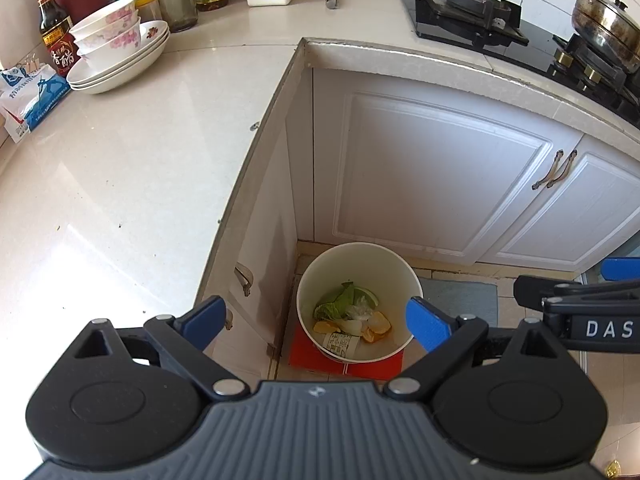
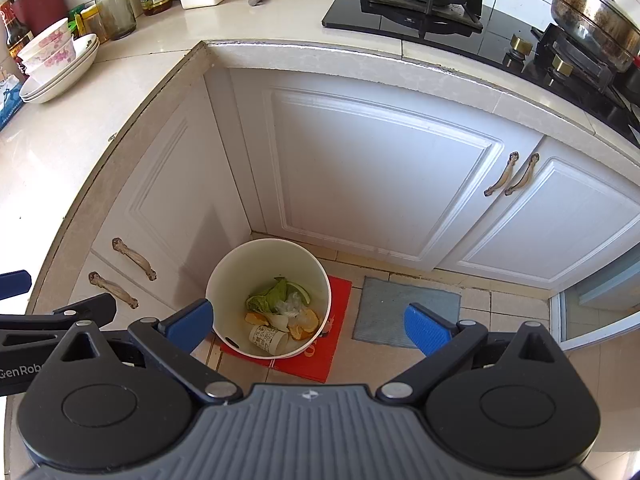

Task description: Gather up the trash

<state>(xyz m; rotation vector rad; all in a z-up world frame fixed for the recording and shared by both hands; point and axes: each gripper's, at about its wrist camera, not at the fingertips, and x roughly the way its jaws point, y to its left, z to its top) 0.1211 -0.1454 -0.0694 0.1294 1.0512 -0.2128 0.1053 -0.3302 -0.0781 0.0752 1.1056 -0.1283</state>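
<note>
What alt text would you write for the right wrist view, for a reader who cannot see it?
The open, empty right gripper hangs above a white trash bin on the floor in a kitchen corner; the bin holds green leaves, orange peels and a paper cup. It stands on a red mat below white cabinets, with stacked bowls on the counter.

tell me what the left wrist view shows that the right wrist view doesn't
Only the left wrist view shows the blue-and-white packet fully on the counter, and the right tongs from the side. Only the right wrist view shows the bin's dark handle slot, two handles on the left cabinet, and the left tongs. Both share the white bin with green leaves, orange peel and a paper cup, on a red mat.
</note>
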